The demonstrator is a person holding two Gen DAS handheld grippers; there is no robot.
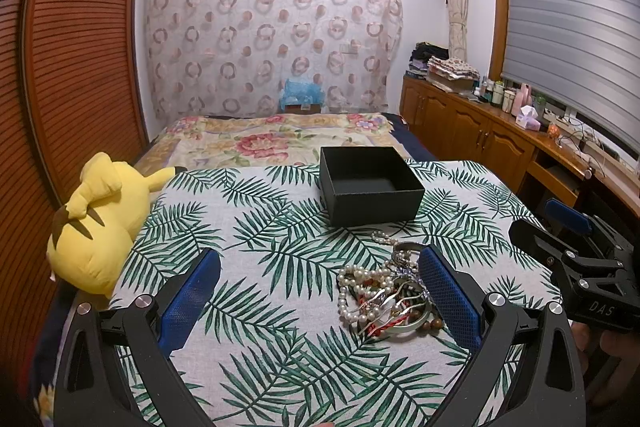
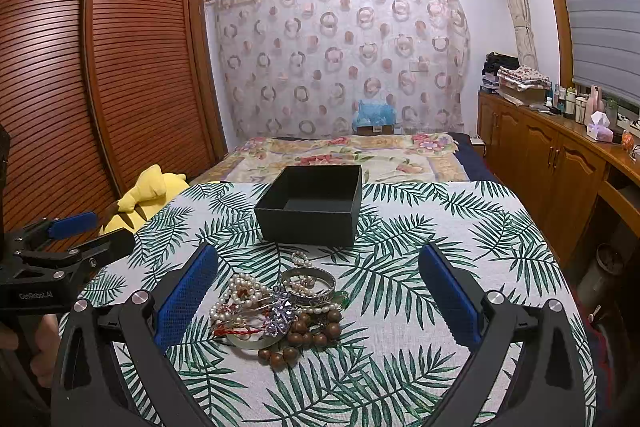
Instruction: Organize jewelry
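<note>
With both my hand-held grippers spread and empty, the jewelry pile (image 2: 280,307) sits lower centre between my right hand-held gripper (image 2: 318,299) fingers, nearer than my left hand-held gripper (image 1: 320,303).

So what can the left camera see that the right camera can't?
Only the left wrist view shows the whole yellow plush toy and the right gripper. Only the right wrist view shows the brown bead bracelet clearly, plus the left gripper. Both show the empty black box, the jewelry pile and the leaf-print cloth.
</note>
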